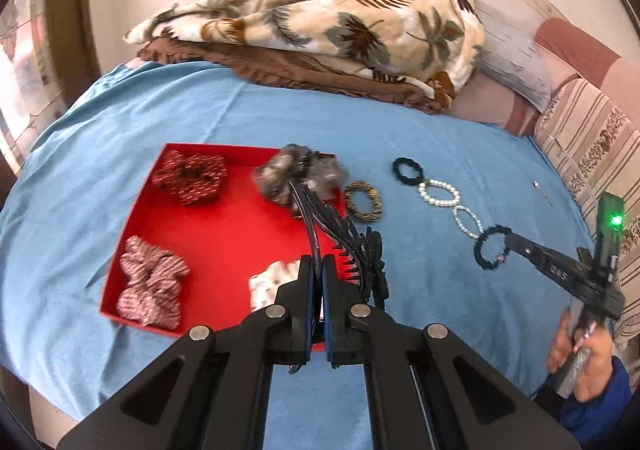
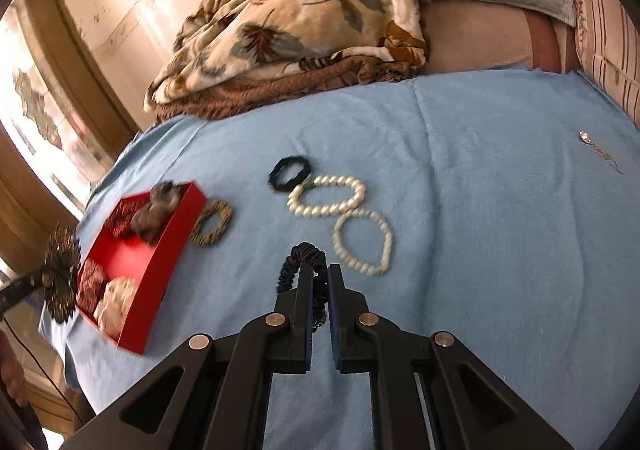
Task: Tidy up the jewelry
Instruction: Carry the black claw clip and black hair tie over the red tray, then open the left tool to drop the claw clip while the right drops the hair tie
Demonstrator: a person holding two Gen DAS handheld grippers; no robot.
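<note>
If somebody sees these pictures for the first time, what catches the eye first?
The red tray on the blue sheet, with scrunchies inside. Then the left gripper, shut on a black hair clip above the tray, and two pearl bracelets lying right of it.

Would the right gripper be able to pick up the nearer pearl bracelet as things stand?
Probably not yet: the right gripper is already shut on a black hair tie. The pearl bracelet lies uncovered just ahead on the blue sheet.
</note>
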